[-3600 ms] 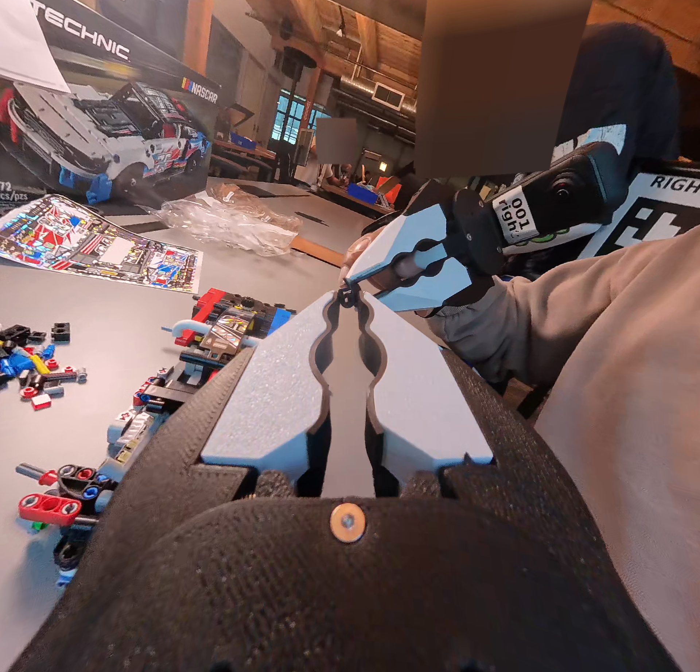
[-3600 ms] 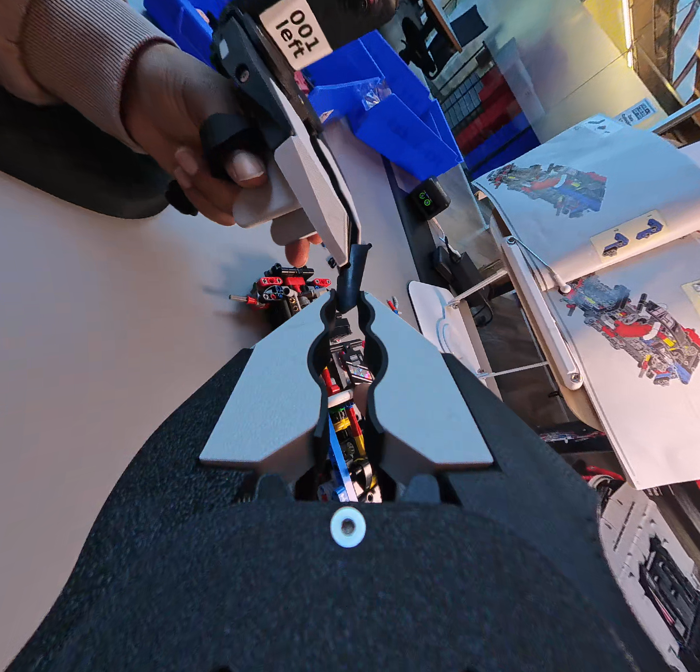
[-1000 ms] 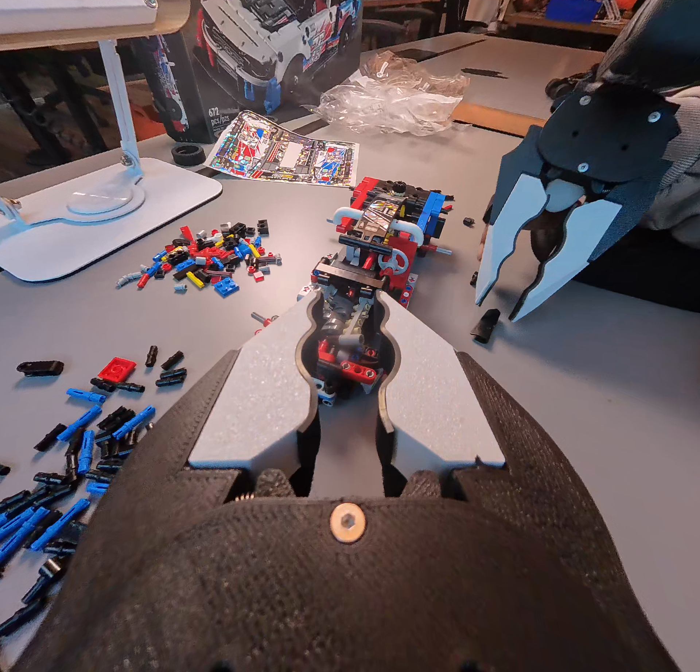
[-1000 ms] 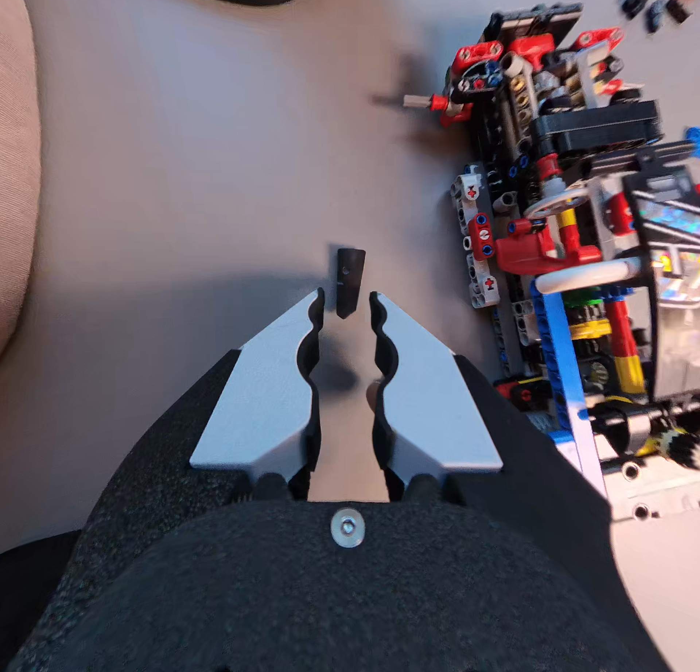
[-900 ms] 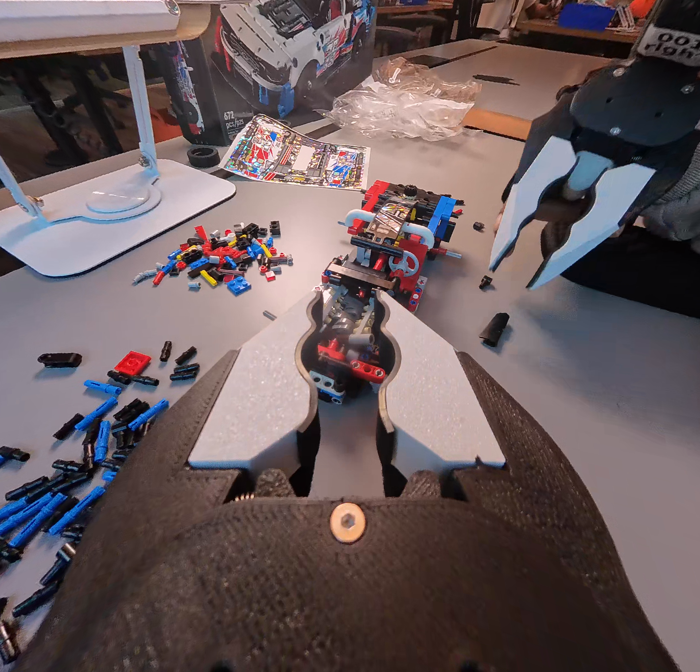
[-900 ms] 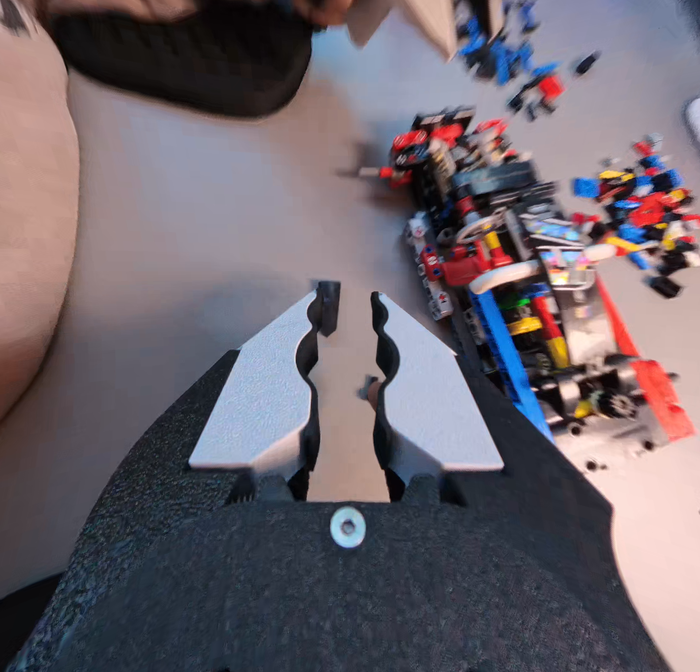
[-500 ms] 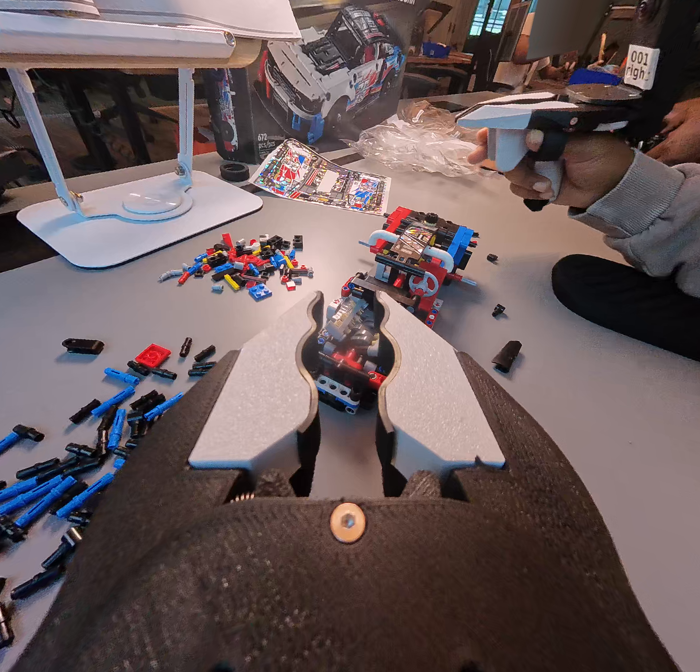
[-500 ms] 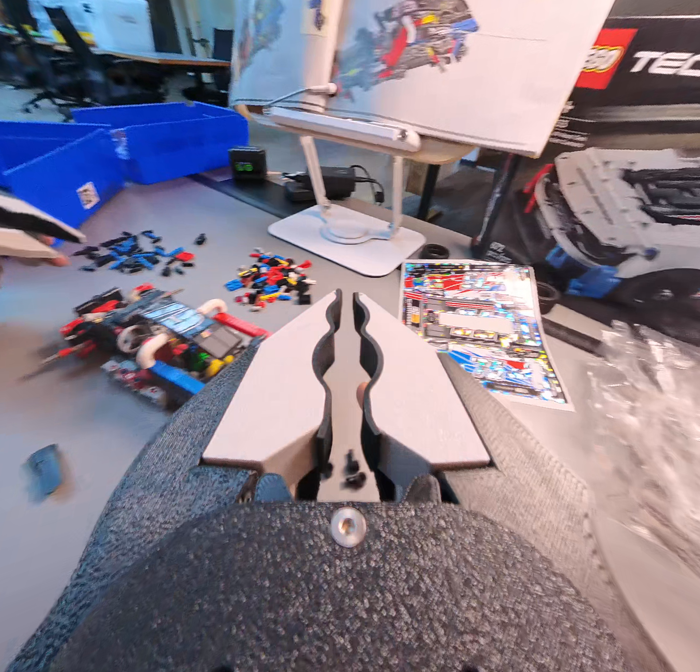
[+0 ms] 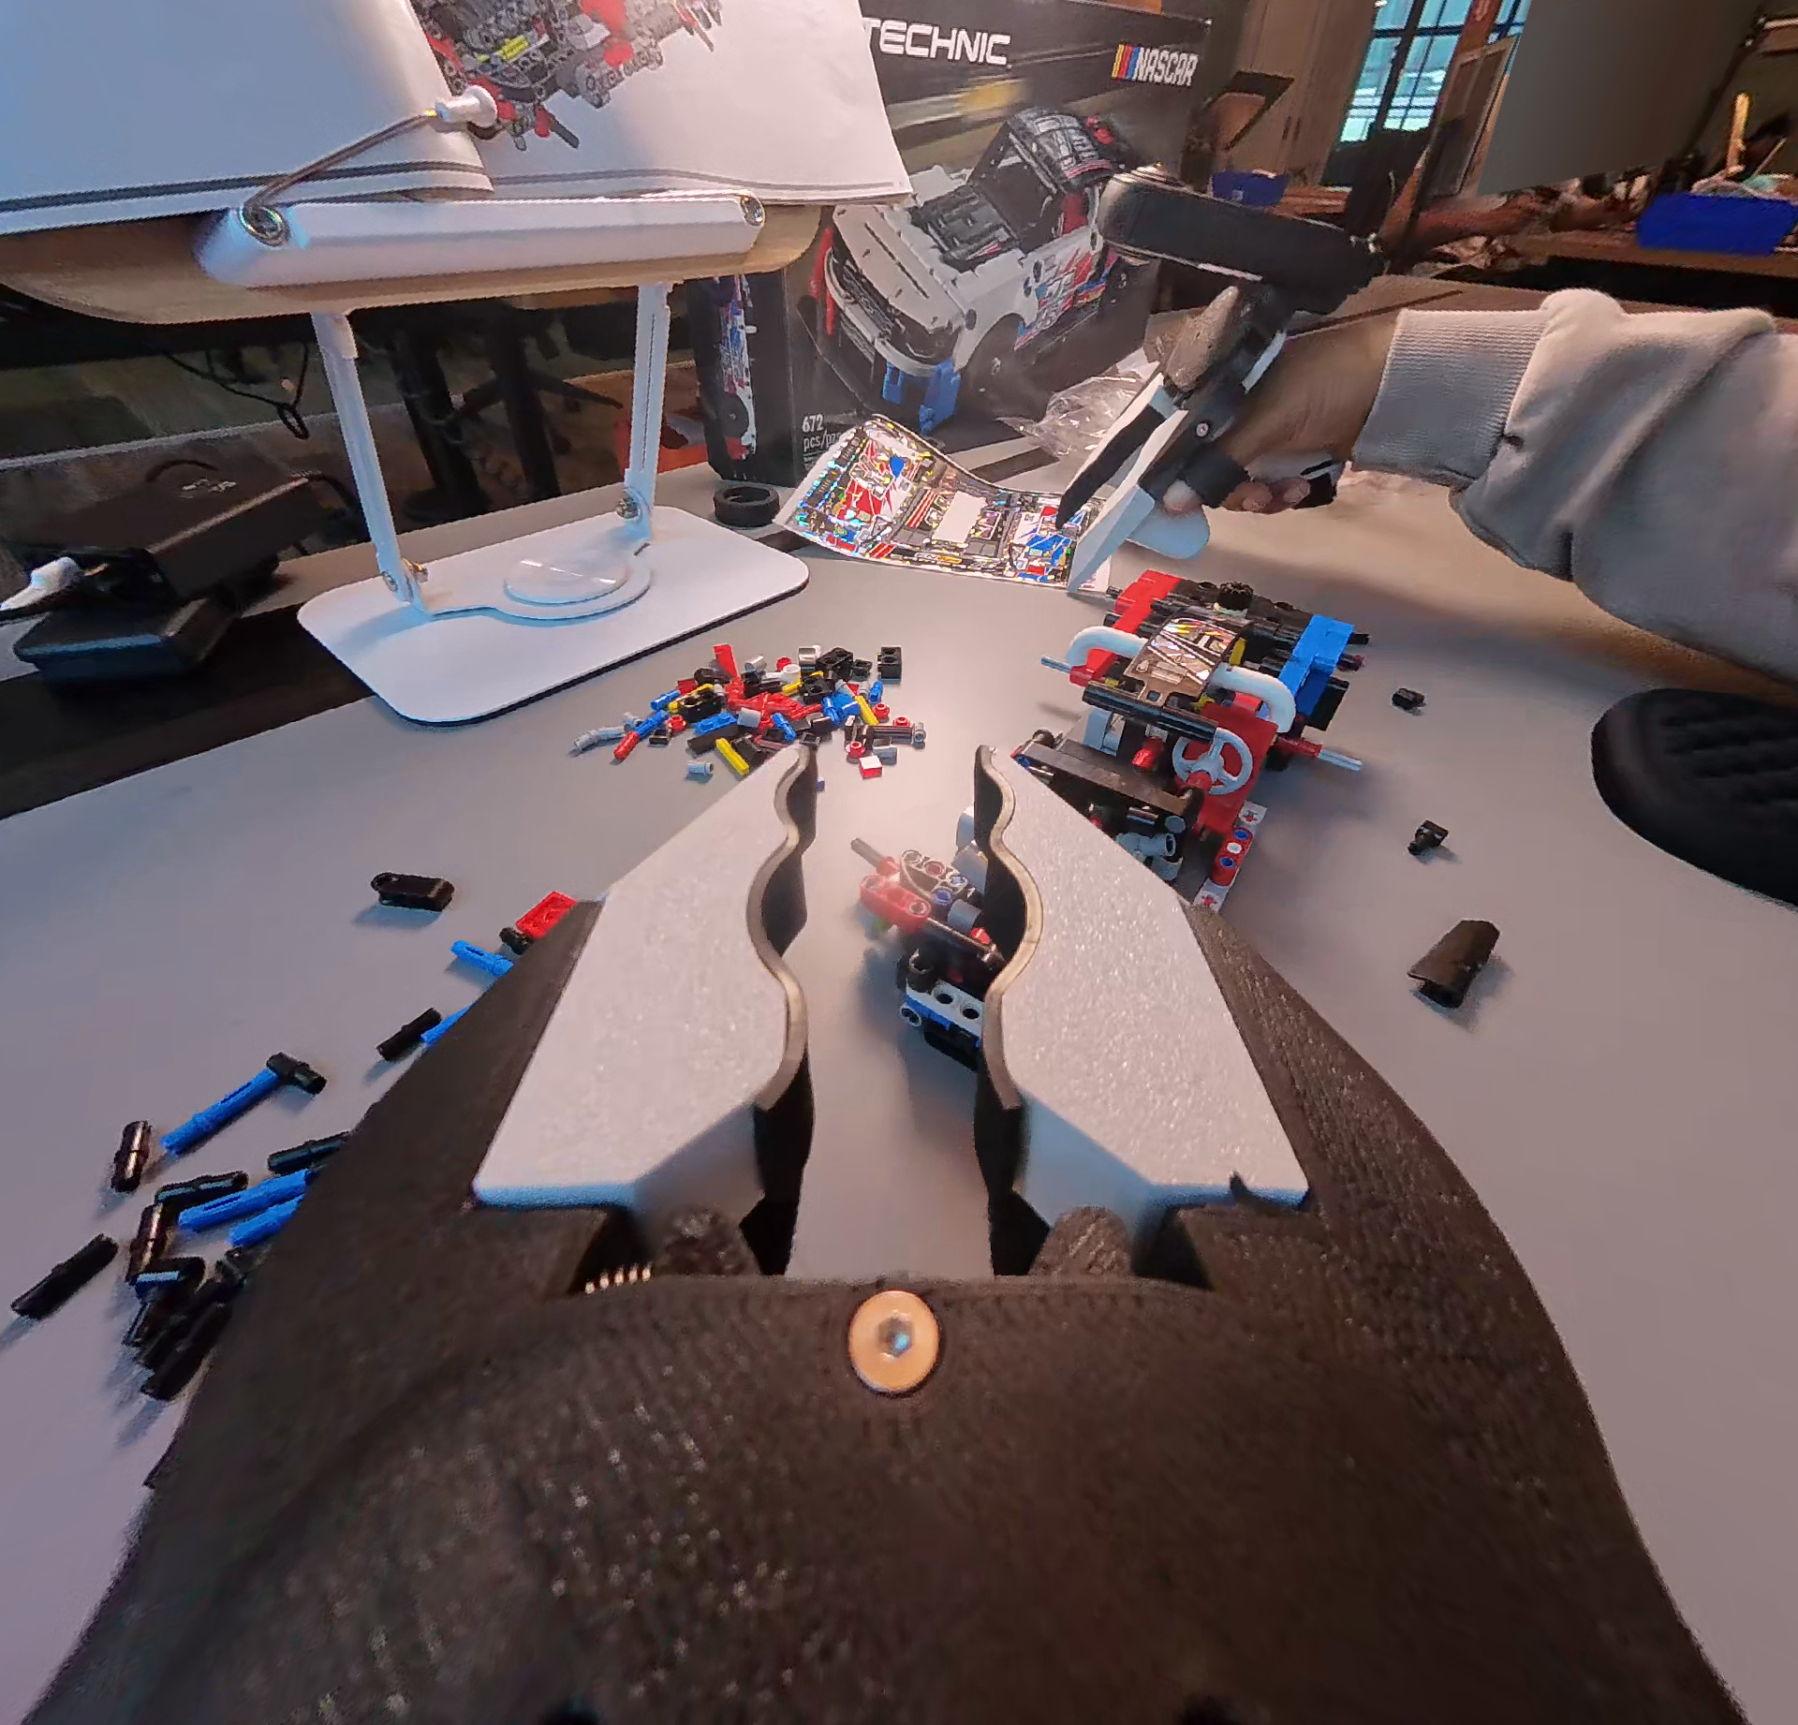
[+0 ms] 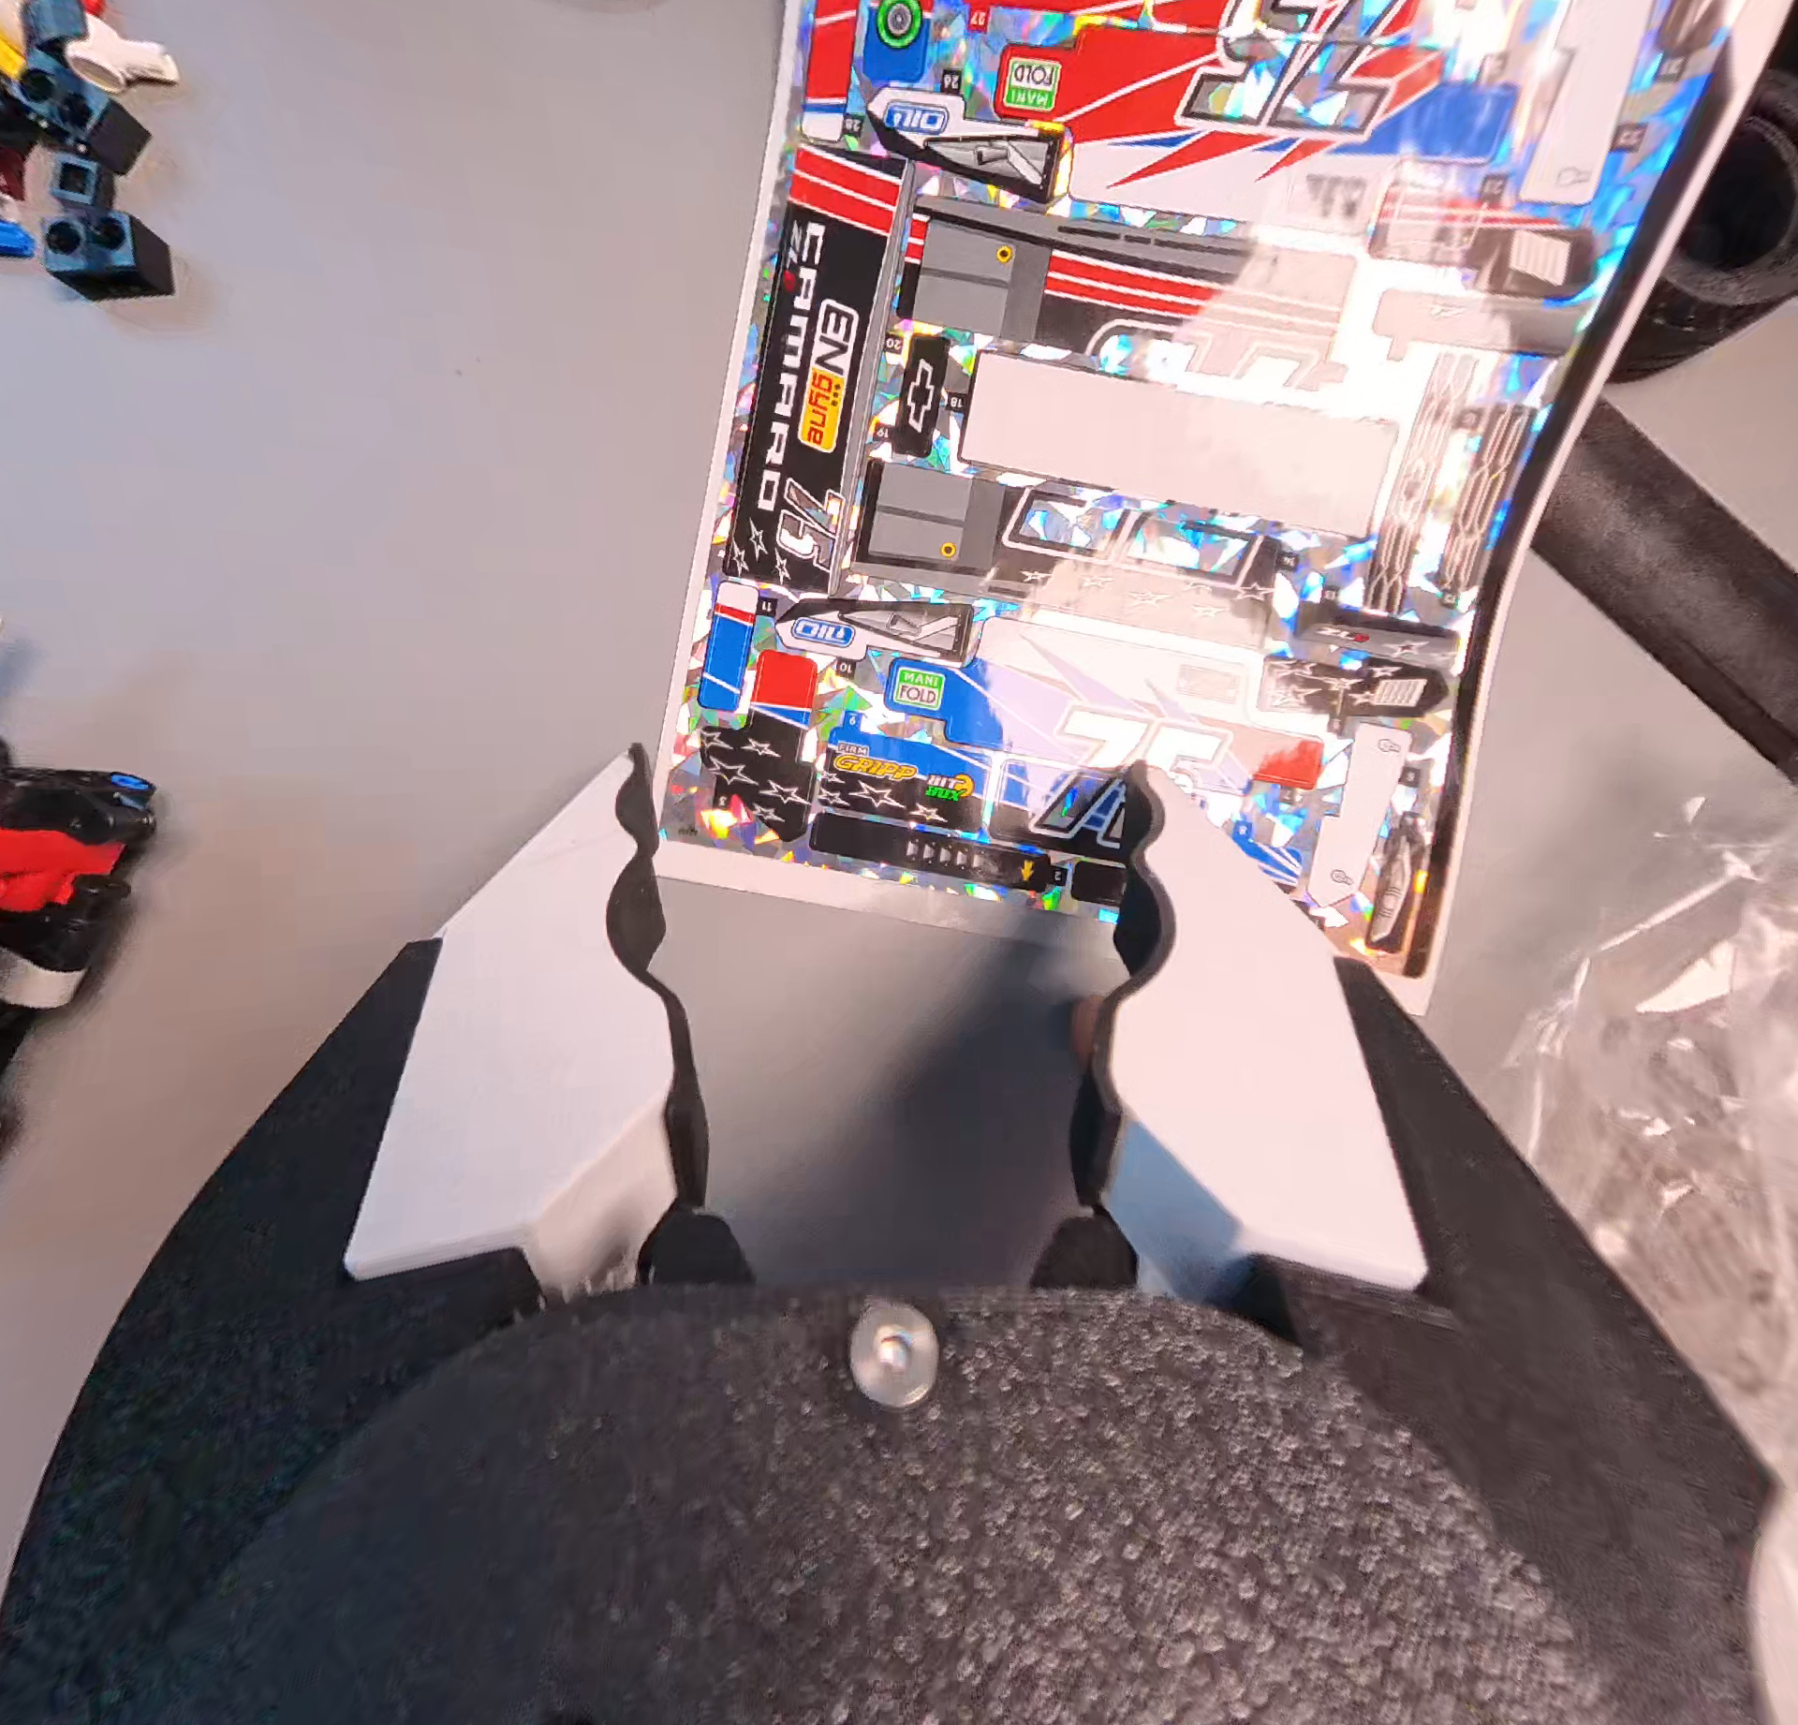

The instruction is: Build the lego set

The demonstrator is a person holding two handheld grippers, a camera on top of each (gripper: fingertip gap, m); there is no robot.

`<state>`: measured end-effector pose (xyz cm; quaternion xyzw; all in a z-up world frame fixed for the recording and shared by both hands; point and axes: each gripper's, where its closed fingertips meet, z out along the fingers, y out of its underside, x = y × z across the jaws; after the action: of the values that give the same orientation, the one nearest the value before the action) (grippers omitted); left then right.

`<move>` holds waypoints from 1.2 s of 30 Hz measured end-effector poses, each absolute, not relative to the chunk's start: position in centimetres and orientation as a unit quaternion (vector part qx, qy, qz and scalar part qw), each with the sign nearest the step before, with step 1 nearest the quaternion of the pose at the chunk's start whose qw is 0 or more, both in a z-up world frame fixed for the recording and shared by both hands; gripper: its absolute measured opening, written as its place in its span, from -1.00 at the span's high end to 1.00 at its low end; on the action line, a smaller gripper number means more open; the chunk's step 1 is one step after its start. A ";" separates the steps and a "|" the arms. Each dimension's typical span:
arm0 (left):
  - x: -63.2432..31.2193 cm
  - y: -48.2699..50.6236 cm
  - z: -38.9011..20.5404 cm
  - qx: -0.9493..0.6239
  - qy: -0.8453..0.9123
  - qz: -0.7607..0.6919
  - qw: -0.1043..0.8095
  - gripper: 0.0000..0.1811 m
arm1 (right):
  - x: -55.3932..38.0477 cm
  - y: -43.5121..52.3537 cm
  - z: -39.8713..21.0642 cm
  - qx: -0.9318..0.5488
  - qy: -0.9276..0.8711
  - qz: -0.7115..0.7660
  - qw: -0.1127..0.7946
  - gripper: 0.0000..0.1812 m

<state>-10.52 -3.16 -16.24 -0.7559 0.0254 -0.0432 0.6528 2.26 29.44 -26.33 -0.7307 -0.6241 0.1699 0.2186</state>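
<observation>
Grey table [image 9: 1459, 1192]: both jaws spread, right gripper [image 10: 890, 783] over sticker sheet [image 10: 1119, 413]

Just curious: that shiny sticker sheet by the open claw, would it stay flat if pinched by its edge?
Probably not. The sticker sheet looks thin and already curls up in the left view, so it would likely droop. Its glossy face may slip in the right claw.
</observation>
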 end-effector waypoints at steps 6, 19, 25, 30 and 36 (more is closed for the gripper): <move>-10.8 -3.1 -16.6 -0.763 0.038 -0.034 0.644 0.67 | 1.9 30.0 -26.3 -0.725 -0.643 0.154 0.192 0.02; -11.1 -3.1 -17.1 -0.768 0.047 -0.038 0.638 0.67 | 1.9 30.9 -25.7 -0.716 -0.633 0.152 0.254 0.79; -11.0 -3.0 -17.2 -0.769 0.049 -0.037 0.636 0.68 | 3.0 29.0 -24.2 -0.686 -0.653 0.153 0.281 0.86; -10.8 -2.9 -17.4 -0.772 0.053 -0.036 0.633 0.67 | 4.4 26.9 -22.0 -0.656 -0.675 0.145 0.304 0.85; -10.6 -3.0 -17.3 -0.771 0.058 -0.034 0.633 0.67 | 5.8 24.9 -19.1 -0.620 -0.688 0.131 0.353 0.86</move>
<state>-10.62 -2.95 -17.35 -0.7710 0.0582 -0.0338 0.6332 5.77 24.92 -19.10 -0.6198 -0.6885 0.1313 0.3531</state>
